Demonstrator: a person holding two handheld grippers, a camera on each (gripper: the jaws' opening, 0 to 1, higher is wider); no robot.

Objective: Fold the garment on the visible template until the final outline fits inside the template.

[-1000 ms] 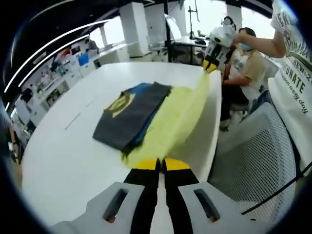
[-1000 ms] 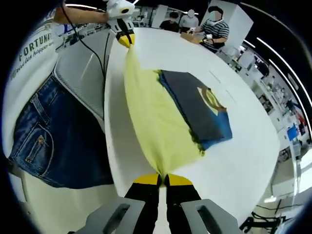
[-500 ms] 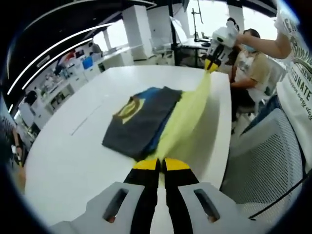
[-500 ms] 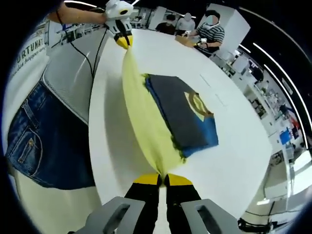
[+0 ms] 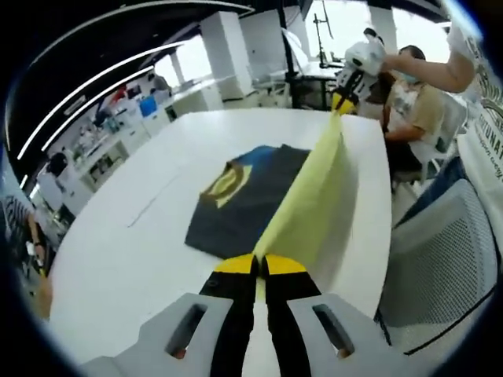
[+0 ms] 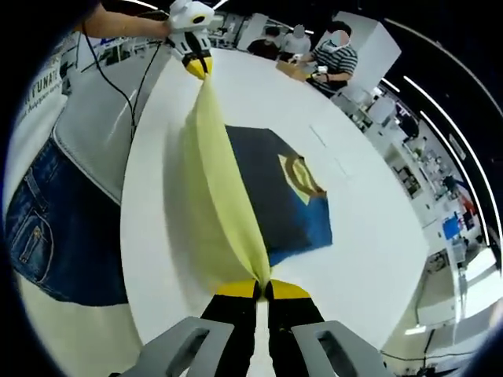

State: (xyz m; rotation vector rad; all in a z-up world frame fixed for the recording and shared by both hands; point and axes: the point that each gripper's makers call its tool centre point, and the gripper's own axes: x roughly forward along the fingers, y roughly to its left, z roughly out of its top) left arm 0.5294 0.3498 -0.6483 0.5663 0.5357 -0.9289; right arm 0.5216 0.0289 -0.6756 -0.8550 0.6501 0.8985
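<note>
Left gripper view: left gripper (image 5: pixel 257 265) has its jaws closed on one end of the yellow cloth (image 5: pixel 310 206). The cloth runs up and away as a taut raised band to the right gripper (image 5: pixel 343 102), which pinches its far end. The band hangs above the near edge of the garment (image 5: pixel 247 196), a dark grey and blue folded piece with a yellow emblem, lying flat on the white table (image 5: pixel 134 243). A hand (image 5: pixel 393 61) holds the right gripper from the upper right, forearm extended. A seated person (image 5: pixel 409 102) is behind the table's far end; a mesh chair (image 5: pixel 440 267) is at right. Shelving and desks line the room at left.

Right gripper view: right gripper (image 6: pixel 263 289) clamps the near end of the cloth (image 6: pixel 220 196); the left gripper (image 6: pixel 198 67) clamps the far end, held by an outstretched arm (image 6: pixel 118 25). The garment (image 6: pixel 275 192) lies just right of the raised band, on the table (image 6: pixel 369 236). Jeans (image 6: pixel 47 228) of the person show at left. Seated people (image 6: pixel 334 51) are at the table's far end.
</note>
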